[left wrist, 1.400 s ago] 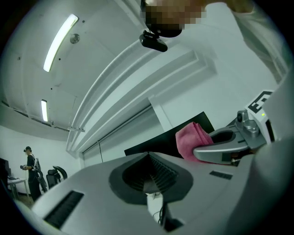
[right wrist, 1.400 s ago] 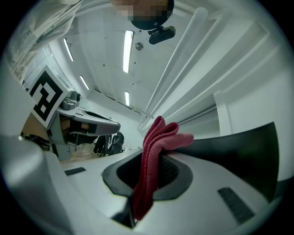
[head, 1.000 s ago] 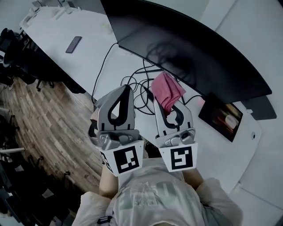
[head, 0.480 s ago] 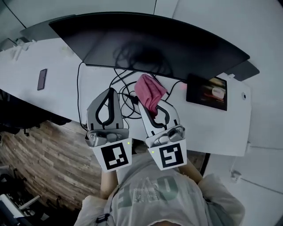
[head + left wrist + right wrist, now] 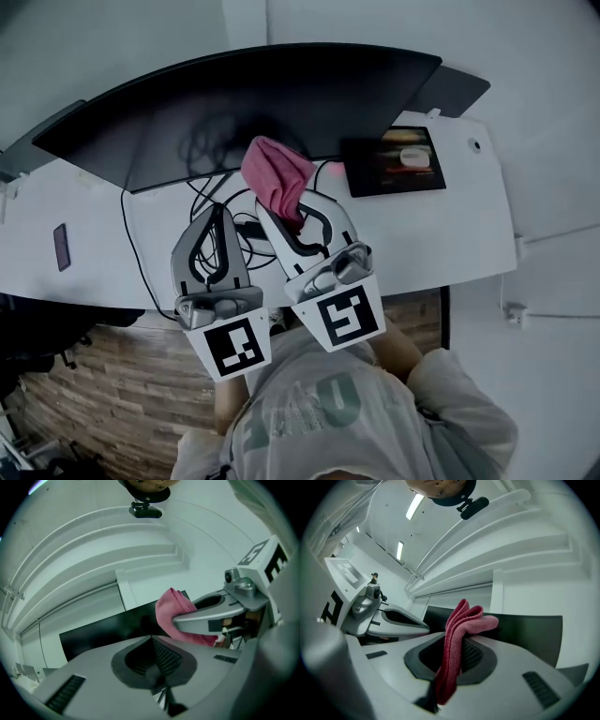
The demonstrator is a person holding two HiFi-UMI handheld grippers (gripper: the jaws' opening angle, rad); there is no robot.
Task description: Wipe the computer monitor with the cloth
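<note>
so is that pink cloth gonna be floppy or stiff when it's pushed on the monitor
Probably floppy: the pink fabric cloth folds and droops over the right hand-held gripper clamped on it. It looks soft and light, so it would likely bunch and flatten against the curved black monitor rather than stay rigid.

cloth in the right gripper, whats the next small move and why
Probably ease the right gripper forward until the pink cloth presses flat on the monitor. The gripper is shut on the cloth, which sits in front of the monitor's lower edge; contact cannot be confirmed.
</note>
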